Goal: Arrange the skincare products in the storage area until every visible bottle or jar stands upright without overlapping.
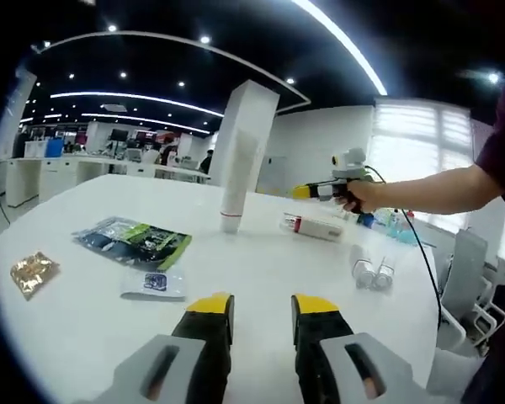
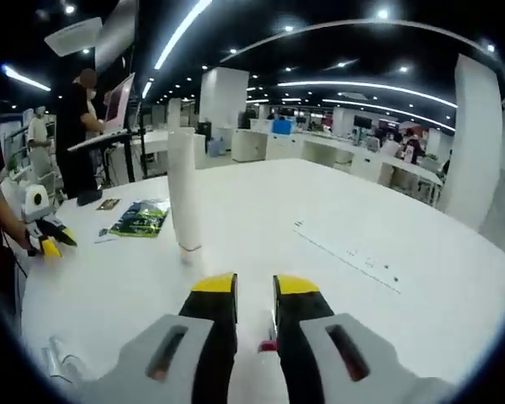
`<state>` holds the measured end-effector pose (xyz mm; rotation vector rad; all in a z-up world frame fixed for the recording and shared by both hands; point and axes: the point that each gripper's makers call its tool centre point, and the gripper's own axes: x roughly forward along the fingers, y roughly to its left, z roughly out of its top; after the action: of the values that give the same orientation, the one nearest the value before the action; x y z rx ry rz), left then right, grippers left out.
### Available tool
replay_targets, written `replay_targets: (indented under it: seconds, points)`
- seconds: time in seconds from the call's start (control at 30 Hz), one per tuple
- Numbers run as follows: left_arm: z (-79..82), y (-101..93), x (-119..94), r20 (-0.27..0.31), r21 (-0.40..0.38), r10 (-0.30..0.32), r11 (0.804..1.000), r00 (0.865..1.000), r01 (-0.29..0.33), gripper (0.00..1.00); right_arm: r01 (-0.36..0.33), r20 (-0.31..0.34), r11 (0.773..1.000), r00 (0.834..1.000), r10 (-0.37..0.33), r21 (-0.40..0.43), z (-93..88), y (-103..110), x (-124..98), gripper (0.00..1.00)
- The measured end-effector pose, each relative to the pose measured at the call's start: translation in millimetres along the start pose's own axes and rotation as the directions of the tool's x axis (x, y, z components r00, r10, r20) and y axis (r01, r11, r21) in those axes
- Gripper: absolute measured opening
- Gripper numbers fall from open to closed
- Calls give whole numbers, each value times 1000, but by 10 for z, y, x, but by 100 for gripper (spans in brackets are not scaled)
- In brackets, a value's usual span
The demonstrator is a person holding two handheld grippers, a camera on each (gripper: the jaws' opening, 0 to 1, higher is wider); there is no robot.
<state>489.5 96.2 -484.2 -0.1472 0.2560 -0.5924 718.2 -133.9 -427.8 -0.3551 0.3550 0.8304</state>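
Standing cap-down near the middle of the white desk (image 1: 261,278), the tall white tube (image 1: 240,151) is the one product already upright. The rest look unfinished: a white tube with a red cap (image 1: 313,225) lies flat just beyond it, and two small clear bottles (image 1: 372,273) lie on their sides toward the desk's right edge. Nearer the left edge sit a green sachet pack (image 1: 135,240), a small white sachet (image 1: 154,284) and a gold sachet (image 1: 34,273), all flat. The left gripper (image 1: 262,313) hovers slightly parted and empty; the right gripper (image 2: 254,296), likewise narrowly parted, holds nothing, with the red cap just past its tips. Bare desk is plentiful around the standing tube; the small bottles lie nearest an edge.
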Motion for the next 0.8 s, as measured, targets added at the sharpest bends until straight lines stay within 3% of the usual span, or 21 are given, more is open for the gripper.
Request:
replay_targets:
  seconds: [0.1, 0.17, 0.3, 0.4, 0.43, 0.53, 0.73, 0.8]
  points:
    - [127, -61, -15, 25, 61, -42, 997, 999, 41, 27, 70, -100, 996, 993, -65, 48, -220, -68, -117, 34]
    - [161, -93, -2, 38, 65, -84, 995, 996, 82, 27, 55, -119, 997, 992, -47, 63, -279, -25, -147, 44]
    - [132, -95, 36, 39, 2, -149, 989, 988, 149, 24, 79, -168, 994, 983, -66, 72, -361, -72, -165, 41]
    - [119, -103, 64, 45, 25, -160, 987, 986, 159, 26, 78, -211, 993, 976, -59, 84, -423, -83, -148, 30]
    - [122, -126, 71, 44, 56, -176, 983, 983, 173, 27, 85, -220, 993, 973, -64, 87, -436, -101, -129, 31]
    - [153, -184, 68, 67, 52, -204, 978, 977, 201, 28, 74, -266, 988, 963, -36, 136, -515, -105, -72, 38]
    - [158, -151, 43, 82, -7, -219, 975, 972, 221, 27, 42, -349, 987, 937, 15, 155, -635, -51, 50, 35]
    - [162, -140, 37, 87, -15, -224, 974, 971, 226, 27, 29, -379, 992, 925, 21, 126, -678, -54, 74, 31]
